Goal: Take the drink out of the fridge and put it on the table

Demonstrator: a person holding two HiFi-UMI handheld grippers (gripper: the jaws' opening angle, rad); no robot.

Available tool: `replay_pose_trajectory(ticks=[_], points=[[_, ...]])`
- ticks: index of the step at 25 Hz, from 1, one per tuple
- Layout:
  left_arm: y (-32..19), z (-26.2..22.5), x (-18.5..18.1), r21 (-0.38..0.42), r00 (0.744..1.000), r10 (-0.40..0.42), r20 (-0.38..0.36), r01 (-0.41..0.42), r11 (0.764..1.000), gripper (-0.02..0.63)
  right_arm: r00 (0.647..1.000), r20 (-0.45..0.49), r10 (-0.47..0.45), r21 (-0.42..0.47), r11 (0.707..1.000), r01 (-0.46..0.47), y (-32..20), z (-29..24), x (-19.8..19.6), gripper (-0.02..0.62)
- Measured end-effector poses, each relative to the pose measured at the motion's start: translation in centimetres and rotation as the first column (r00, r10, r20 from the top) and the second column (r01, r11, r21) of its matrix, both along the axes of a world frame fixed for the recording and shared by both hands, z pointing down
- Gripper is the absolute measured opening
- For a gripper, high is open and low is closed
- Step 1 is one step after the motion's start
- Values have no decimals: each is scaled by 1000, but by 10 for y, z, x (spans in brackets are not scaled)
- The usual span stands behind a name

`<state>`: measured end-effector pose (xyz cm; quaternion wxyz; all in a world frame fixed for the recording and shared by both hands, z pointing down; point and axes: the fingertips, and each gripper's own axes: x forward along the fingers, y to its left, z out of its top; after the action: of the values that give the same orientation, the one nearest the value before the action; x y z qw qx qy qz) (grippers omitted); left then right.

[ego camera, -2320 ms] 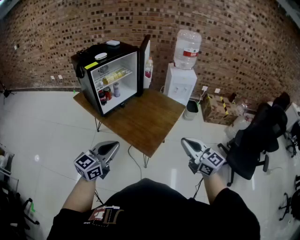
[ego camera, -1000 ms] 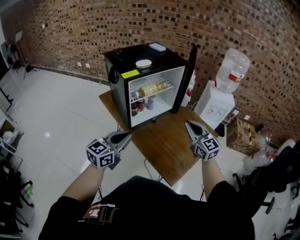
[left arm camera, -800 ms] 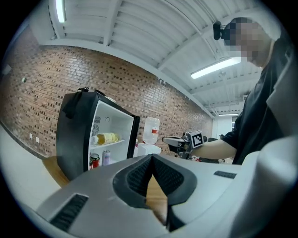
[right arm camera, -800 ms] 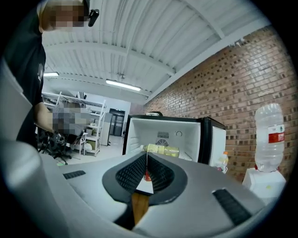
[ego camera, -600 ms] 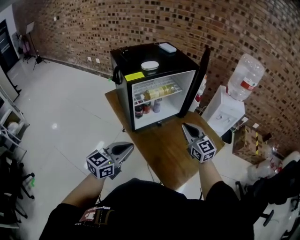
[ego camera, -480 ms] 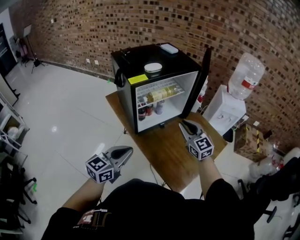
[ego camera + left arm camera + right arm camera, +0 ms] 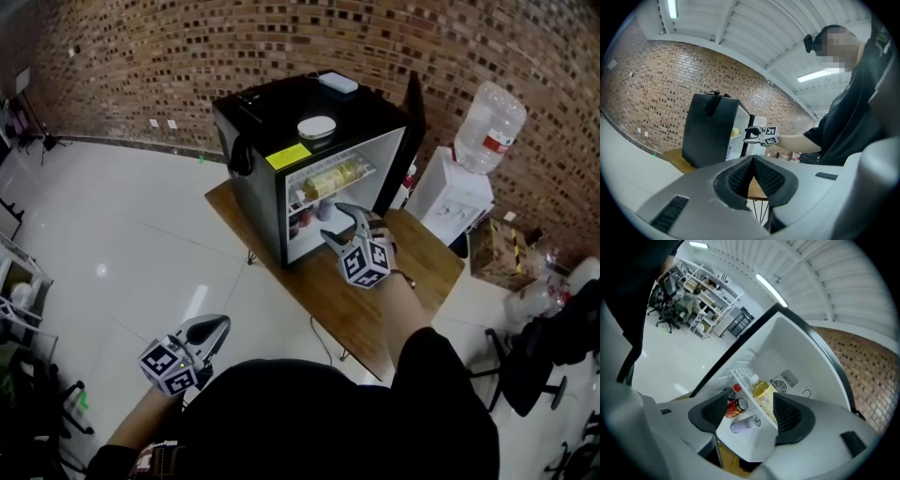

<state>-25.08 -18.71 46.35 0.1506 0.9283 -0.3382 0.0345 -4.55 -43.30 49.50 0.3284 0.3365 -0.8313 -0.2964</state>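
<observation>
Brickwork (image 7: 187,56) backs everything. Before it stands a wooden counter (image 7: 412,272), and a black fridge (image 7: 272,122) sits on its far end with the door swung wide.

The right gripper (image 7: 337,222) is held out at the fridge's open front, its fingers (image 7: 790,416) opening, with nothing pressed between them. The left gripper (image 7: 216,328) hangs low beside the person, well away from the counter, with its fingers (image 7: 764,176) pressed together and empty.

The drinks are all inside the fridge. In the right gripper view, a yellow bottle (image 7: 761,392) lies on the wire shelf. On the fridge floor stand a dark bottle with a red cap (image 7: 734,393), a red can (image 7: 737,406) and a silver can (image 7: 745,423), which is the nearest one (that camera is rolled, so they only look tipped over).

This reads as the reach, with the grasp not yet made. Next, the spread fingers need to go past the door frame and straddle one drink, likely the red or silver can framed between them. They should close on its body, not its rim, without knocking its neighbours.
</observation>
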Motion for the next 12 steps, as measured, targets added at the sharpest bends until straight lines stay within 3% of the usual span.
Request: replay_pose_trajectory(ticks=[3,7,12], points=[[-1,3,-11,-23,1000,15,-14,-15,1000,-8,994,-101,39,74,997,-32,-34,2,1,295],[-6,23,-11,-67,999,51,-13,-52,996,-8,980,-141,143,170,978,-118,-82,-5,14,314],[-14,39,-2,-128,997,45,-55,-52,990,-8,955,-274,119,241,969,-51,-104,1,3,324]])
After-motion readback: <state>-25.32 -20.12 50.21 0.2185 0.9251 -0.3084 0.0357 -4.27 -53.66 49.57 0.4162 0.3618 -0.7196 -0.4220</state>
